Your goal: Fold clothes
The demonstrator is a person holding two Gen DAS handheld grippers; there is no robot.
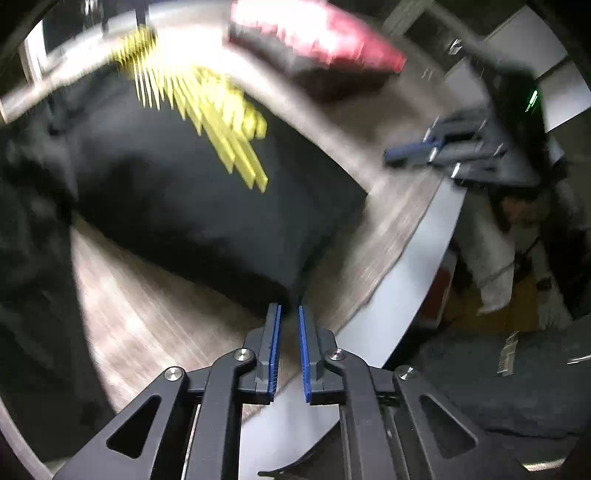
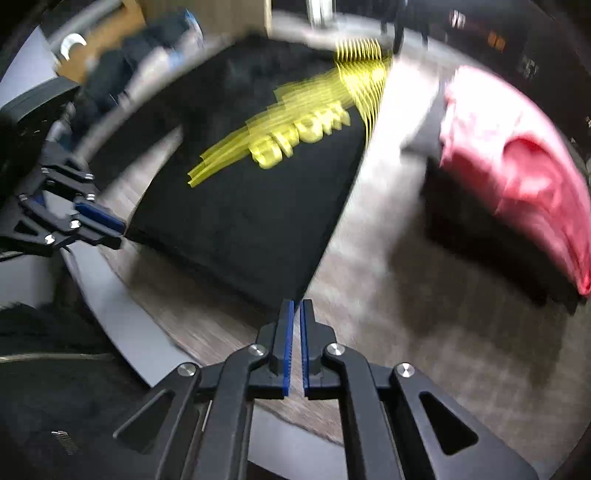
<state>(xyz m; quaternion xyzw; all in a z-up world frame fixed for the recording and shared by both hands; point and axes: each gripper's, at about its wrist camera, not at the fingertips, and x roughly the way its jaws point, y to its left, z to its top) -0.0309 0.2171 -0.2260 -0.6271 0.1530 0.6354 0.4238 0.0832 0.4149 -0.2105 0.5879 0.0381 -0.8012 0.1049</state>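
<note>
both frames motion-blurred | left tongs (image 1: 290,308) at black shirt (image 1: 207,206) corner | grip unclear

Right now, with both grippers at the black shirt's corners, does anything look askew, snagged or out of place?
Nothing stands out. The black shirt lies flat on the table, its near corners at the left gripper and right gripper. The red garment sits apart on a dark stack. Both views are motion-blurred, so small wrinkles cannot be judged.

Both views are motion-blurred and bent at the edges; glare whitens the red cloth (image 1: 314,33) ahead, while corners fall dark.
</note>
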